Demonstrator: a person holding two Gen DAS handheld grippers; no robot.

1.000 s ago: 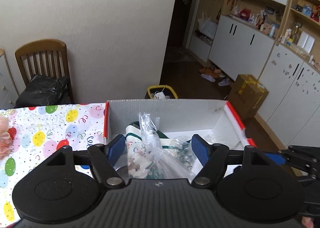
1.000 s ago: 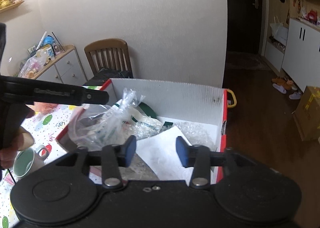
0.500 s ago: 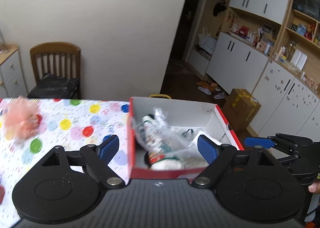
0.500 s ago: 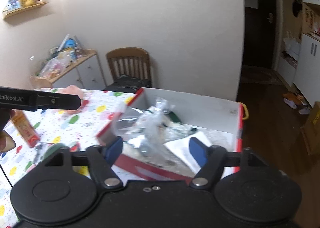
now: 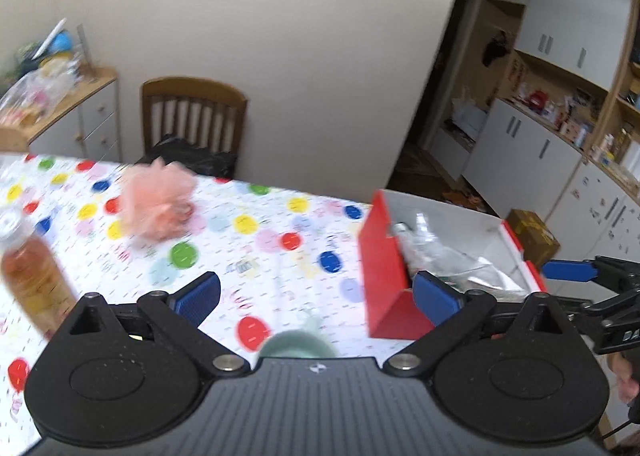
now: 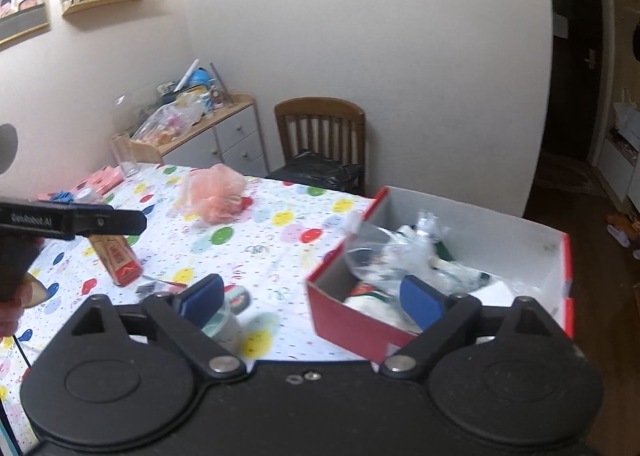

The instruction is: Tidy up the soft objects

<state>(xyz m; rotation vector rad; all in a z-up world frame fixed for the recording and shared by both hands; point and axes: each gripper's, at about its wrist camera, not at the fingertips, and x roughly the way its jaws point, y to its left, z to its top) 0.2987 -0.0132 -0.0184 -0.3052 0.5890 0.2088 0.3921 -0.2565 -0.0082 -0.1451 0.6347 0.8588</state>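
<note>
A pink mesh bath pouf [image 5: 158, 205] lies on the polka-dot tablecloth [image 5: 256, 232], far left of the red and white box [image 5: 384, 272]. It also shows in the right wrist view [image 6: 214, 194]. The box [image 6: 348, 314] holds clear plastic bags [image 6: 400, 252] and soft items. My left gripper [image 5: 316, 294] is open and empty above the table, near the box's left wall. My right gripper [image 6: 312, 296] is open and empty over the box's near corner.
An amber bottle [image 5: 34, 280] stands at the table's left. A pale green mug [image 6: 222, 322] sits under my right gripper. A red-capped bottle [image 6: 118, 258] lies on the table. A wooden chair [image 6: 322, 144] with a black bag stands behind the table.
Both grippers have pulled back and up from the box and swung left. The table, pouf and bottle have come into view. Both stay open and empty.
</note>
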